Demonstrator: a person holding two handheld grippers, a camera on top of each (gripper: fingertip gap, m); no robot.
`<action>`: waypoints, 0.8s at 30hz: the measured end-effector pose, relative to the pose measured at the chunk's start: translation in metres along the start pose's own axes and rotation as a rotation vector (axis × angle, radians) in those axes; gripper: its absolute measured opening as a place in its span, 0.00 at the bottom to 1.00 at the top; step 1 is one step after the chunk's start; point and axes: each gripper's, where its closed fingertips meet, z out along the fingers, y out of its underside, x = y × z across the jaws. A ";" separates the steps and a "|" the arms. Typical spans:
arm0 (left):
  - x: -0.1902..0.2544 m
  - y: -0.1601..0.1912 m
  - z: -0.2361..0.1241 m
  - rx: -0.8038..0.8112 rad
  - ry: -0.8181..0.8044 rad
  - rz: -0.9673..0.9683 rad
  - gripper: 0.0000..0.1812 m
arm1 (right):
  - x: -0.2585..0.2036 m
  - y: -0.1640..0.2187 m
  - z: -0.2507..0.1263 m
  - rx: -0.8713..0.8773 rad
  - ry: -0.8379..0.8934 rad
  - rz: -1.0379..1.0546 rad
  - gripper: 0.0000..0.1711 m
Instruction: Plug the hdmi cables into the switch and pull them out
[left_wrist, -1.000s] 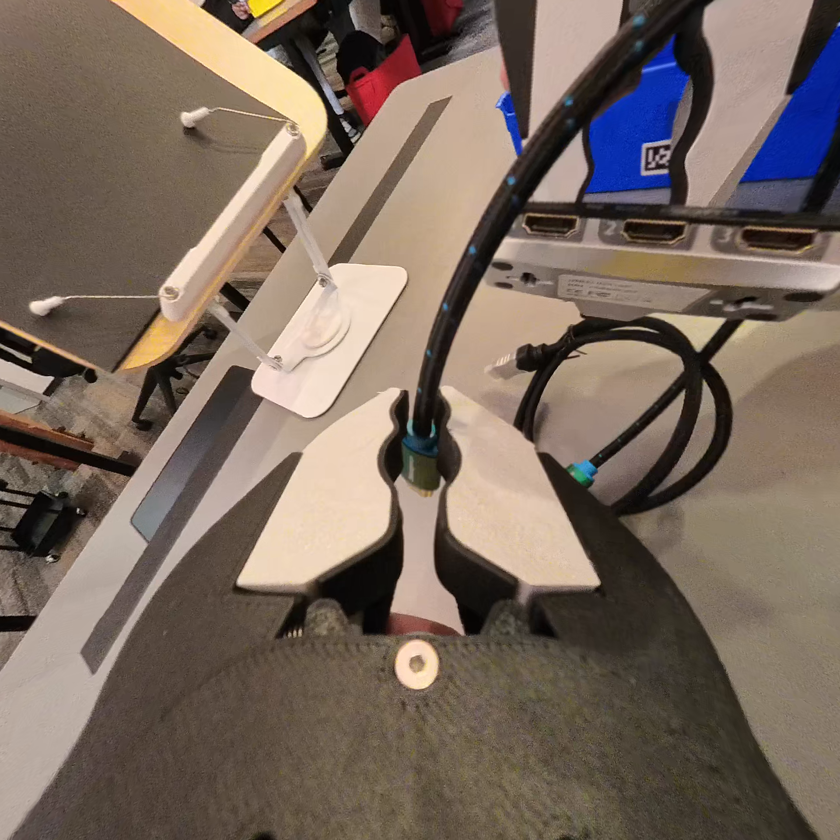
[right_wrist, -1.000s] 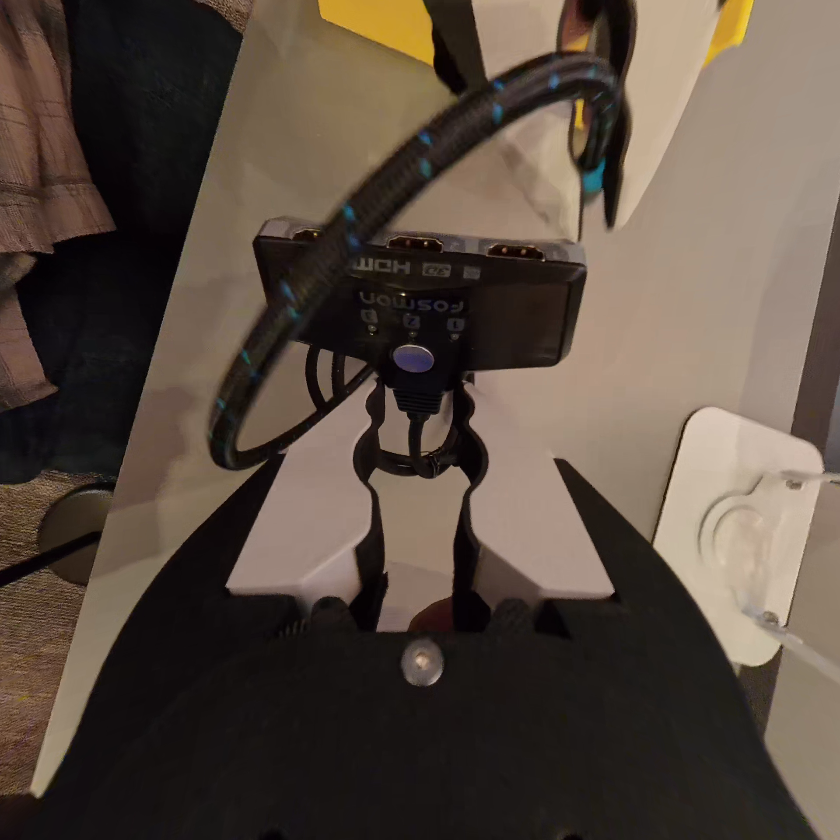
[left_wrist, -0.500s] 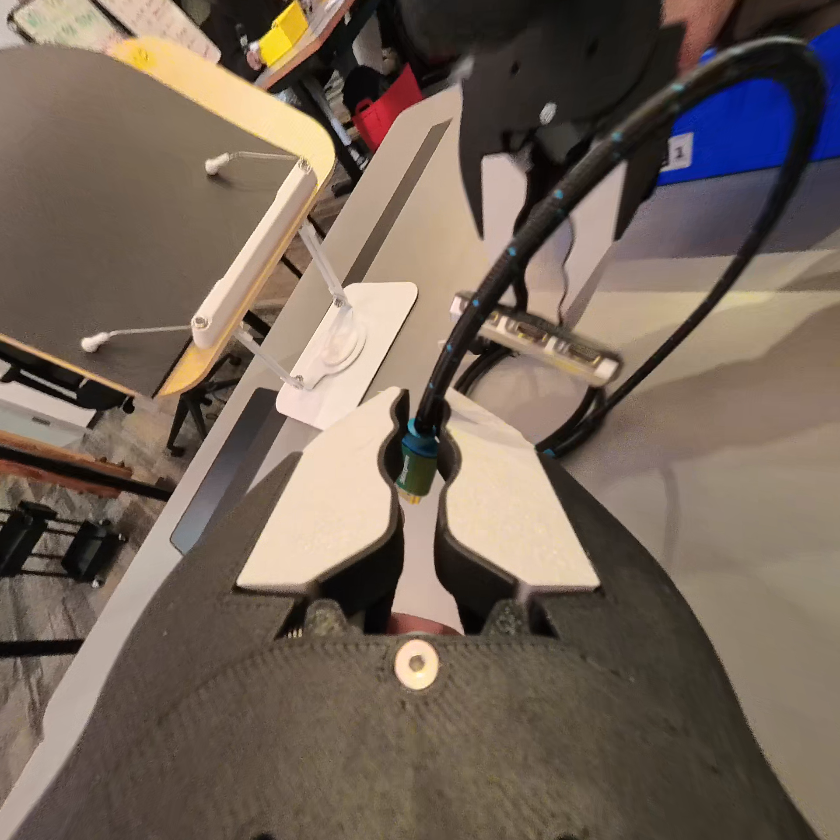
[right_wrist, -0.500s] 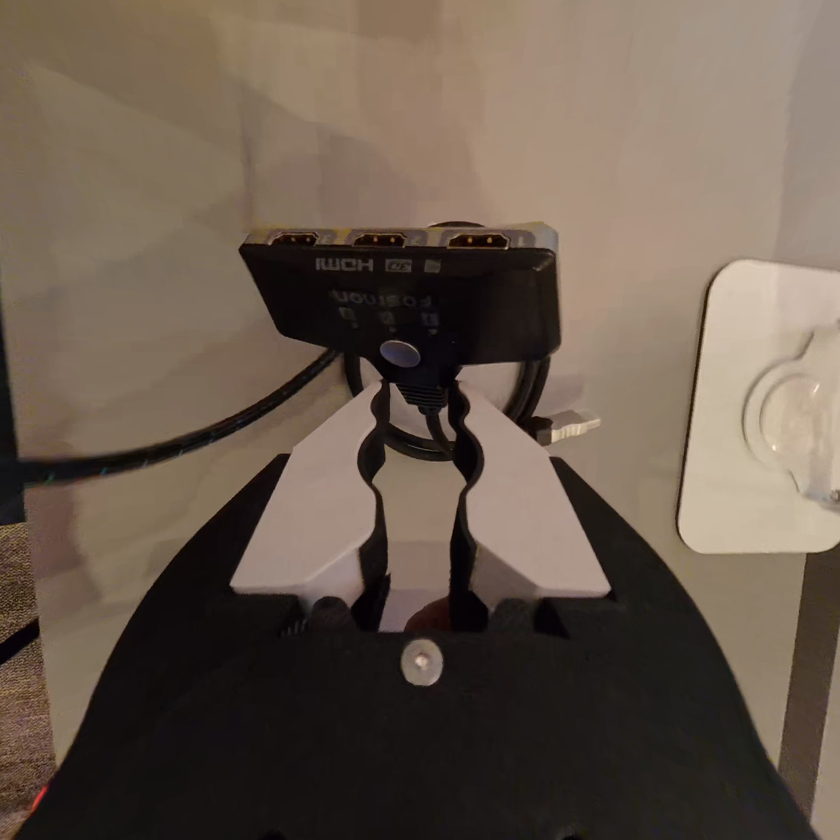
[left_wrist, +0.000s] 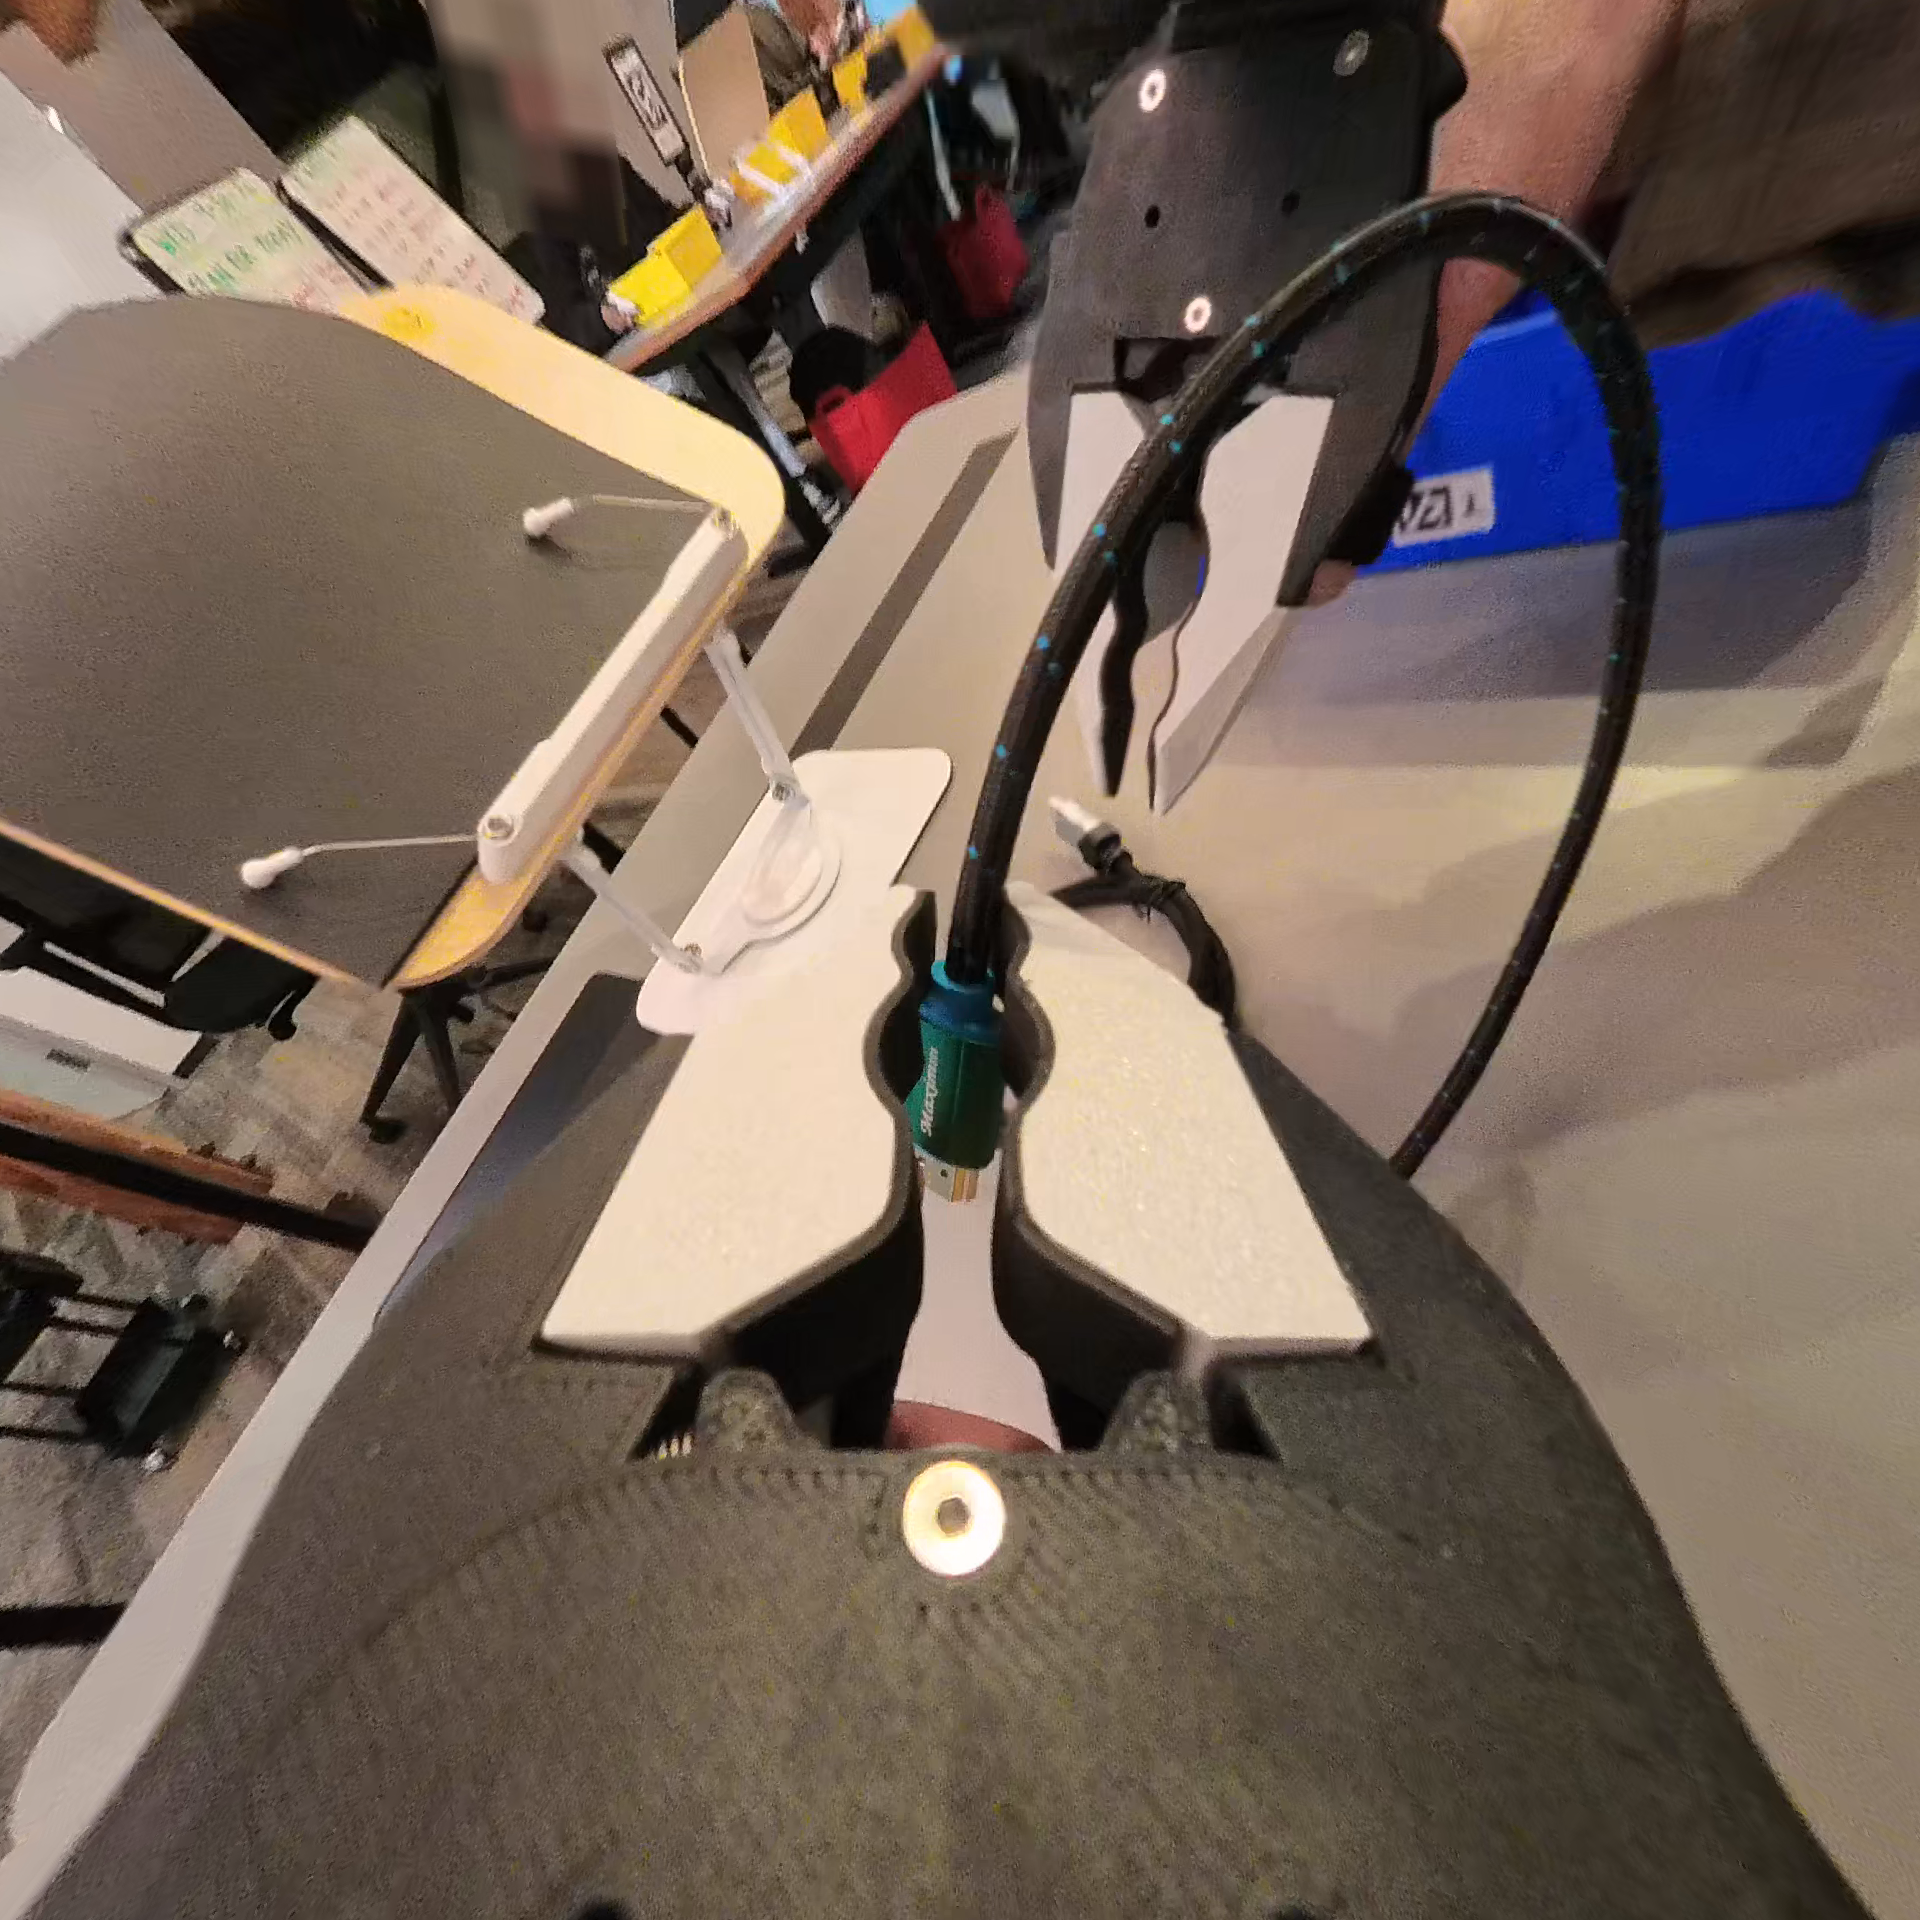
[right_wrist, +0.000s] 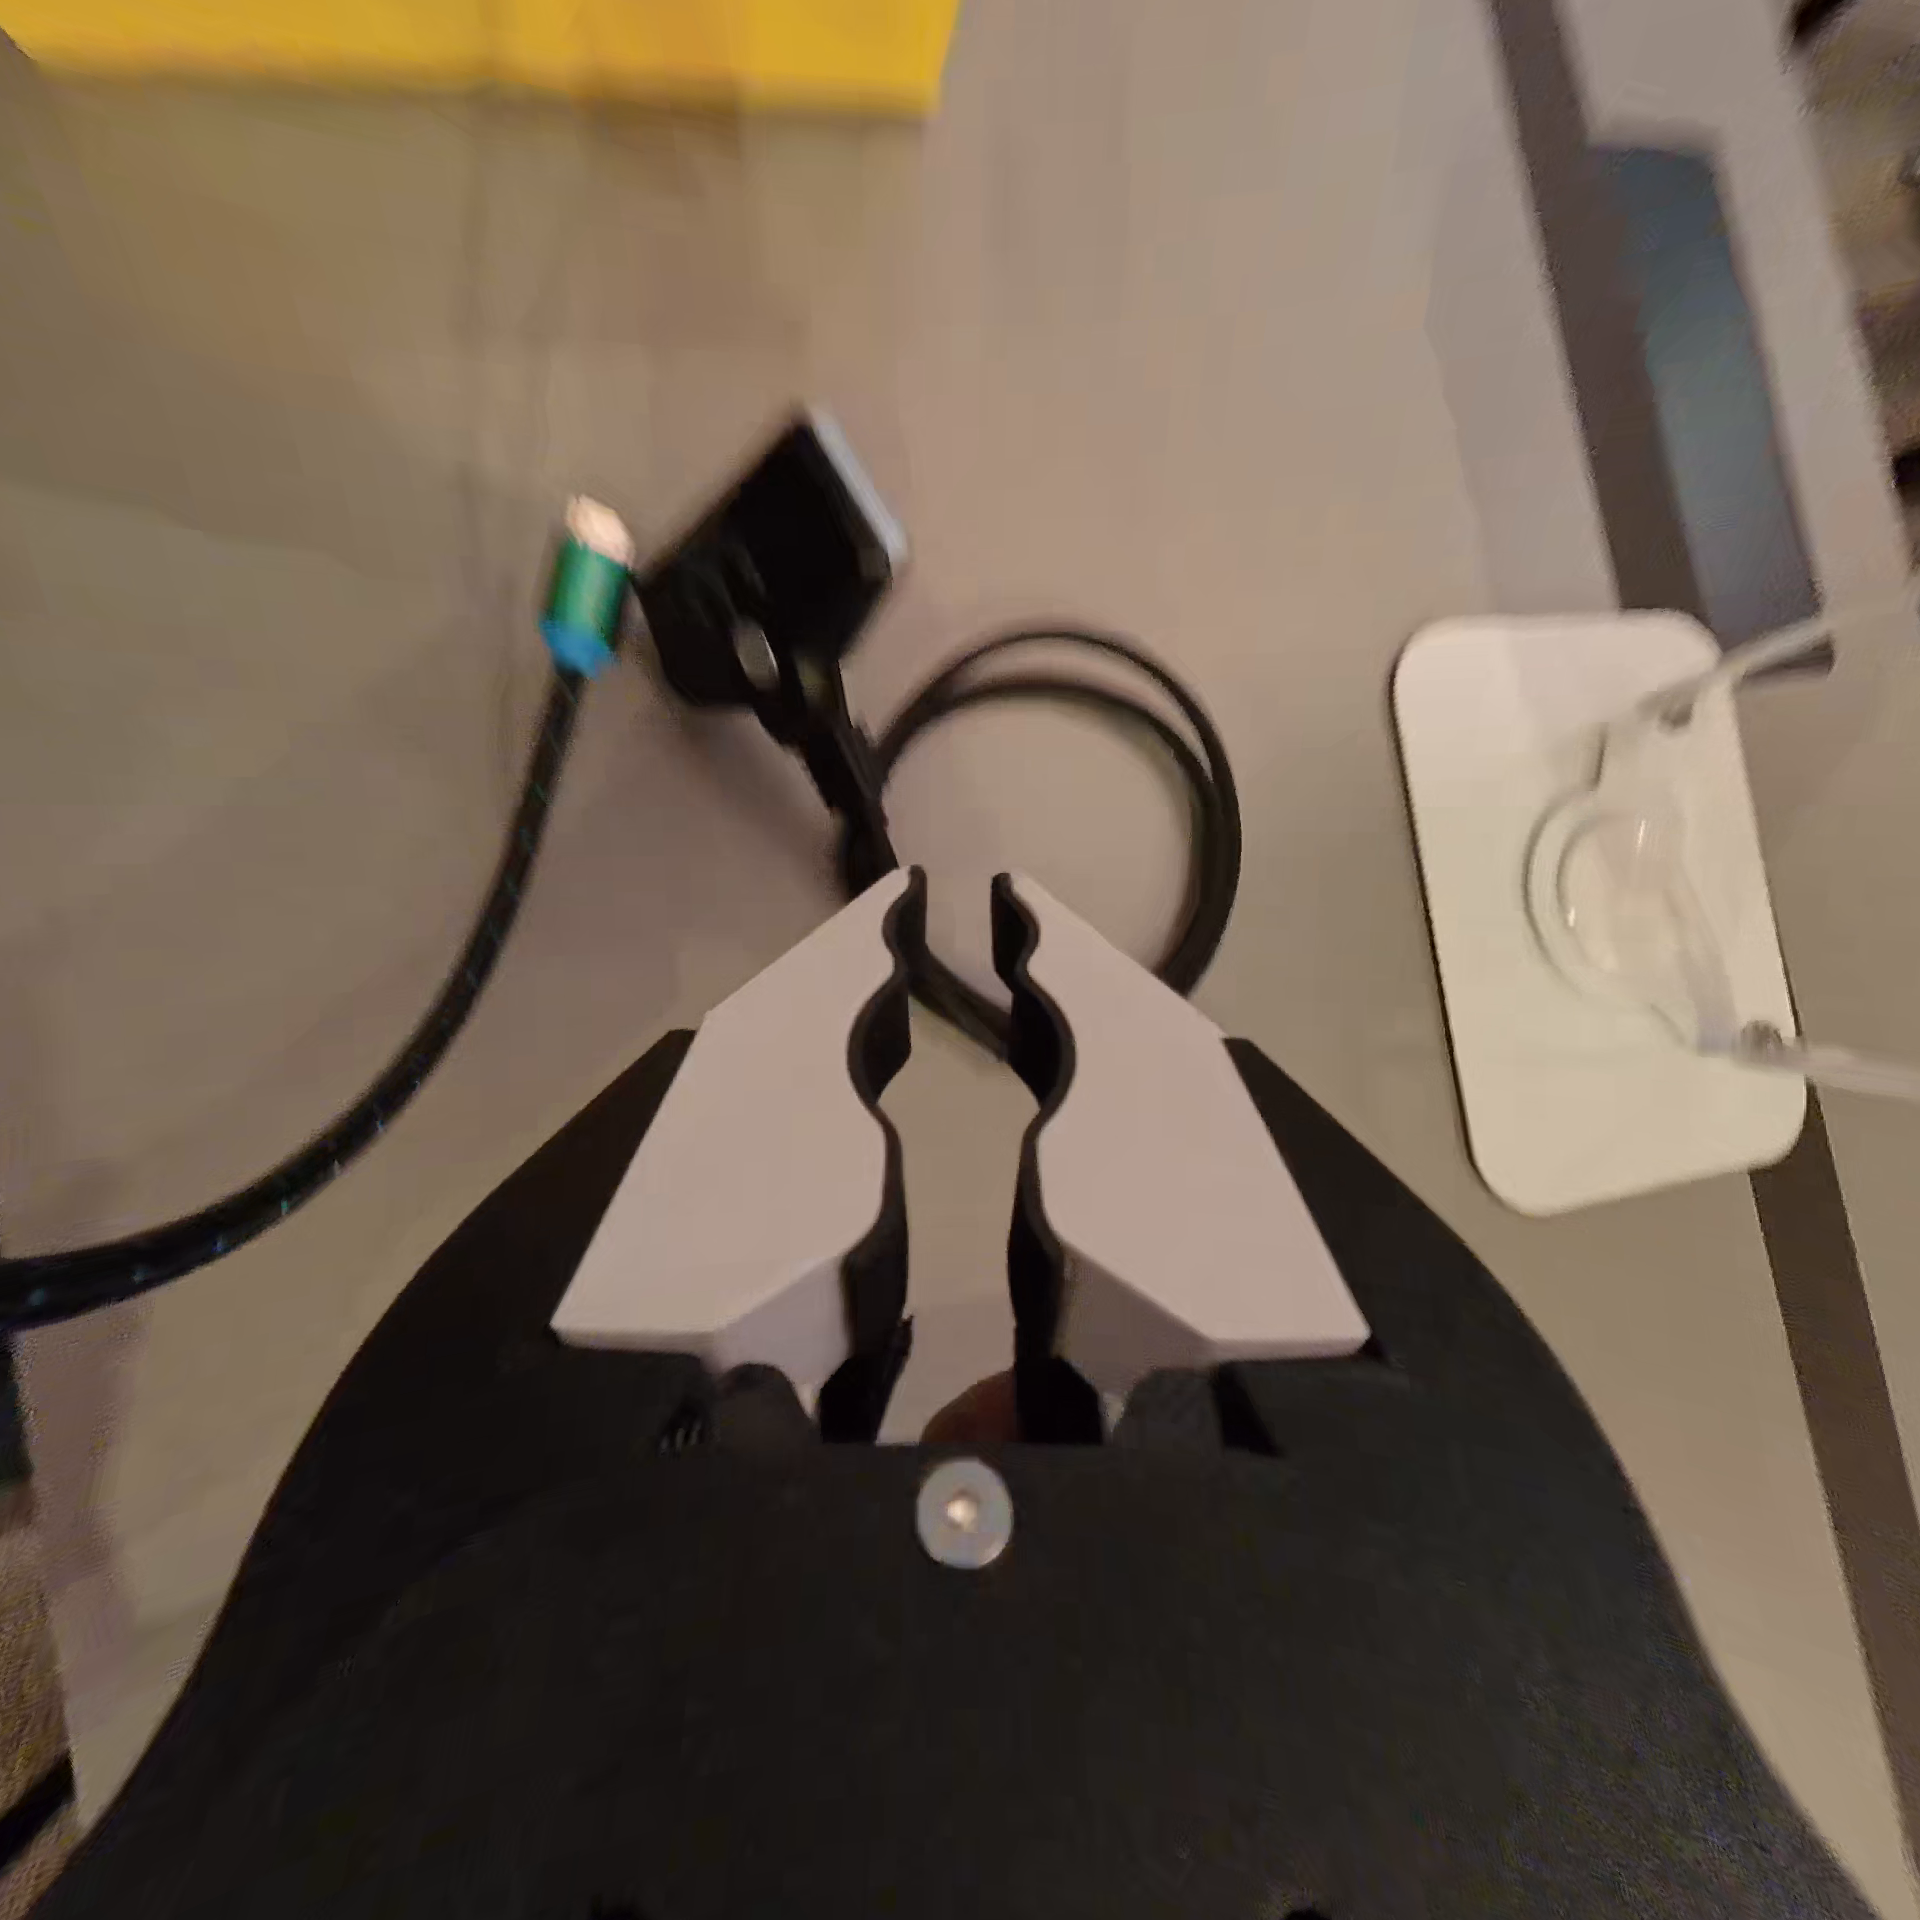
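Your left gripper (left_wrist: 956, 1049) is clamping the green metal-shelled HDMI plug (left_wrist: 958, 1086) of the black braided cable with blue flecks (left_wrist: 1049, 644), gold tip pointing back at the camera. A second ago your right gripper (right_wrist: 954, 896) was pinching the lead of the small black HDMI switch box (right_wrist: 774, 587) and holding it up in the air; now its fingers are standing apart with nothing between them, and the switch is lying on the grey table (right_wrist: 1143, 364) at about 11 o'clock from its tips. To my eye that is marking the put-down after a pull-out, with no port occupied.

The right wrist view is showing you what the left is missing: the switch itself, its coiled thin black lead (right_wrist: 1195, 790) at 1 o'clock, and the cable's other green plug (right_wrist: 590, 587) lying just beside the switch at its 9 o'clock. The left wrist view alone is showing the braided cable arching overhead in front of your right gripper (left_wrist: 1164, 717) at 12 o'clock, and the white phone stand (left_wrist: 790, 883) at 11 o'clock
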 end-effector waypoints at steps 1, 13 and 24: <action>-0.001 -0.003 -0.001 0.020 -0.005 -0.010 0.05 | -0.004 -0.014 -0.007 0.073 -0.021 0.019 0.07; 0.010 -0.057 -0.019 0.381 0.101 -0.187 0.05 | -0.044 -0.109 -0.021 0.468 -0.051 -0.053 0.16; -0.019 -0.082 -0.042 0.625 0.161 -0.597 0.05 | -0.044 -0.149 -0.030 0.643 0.347 -0.194 0.14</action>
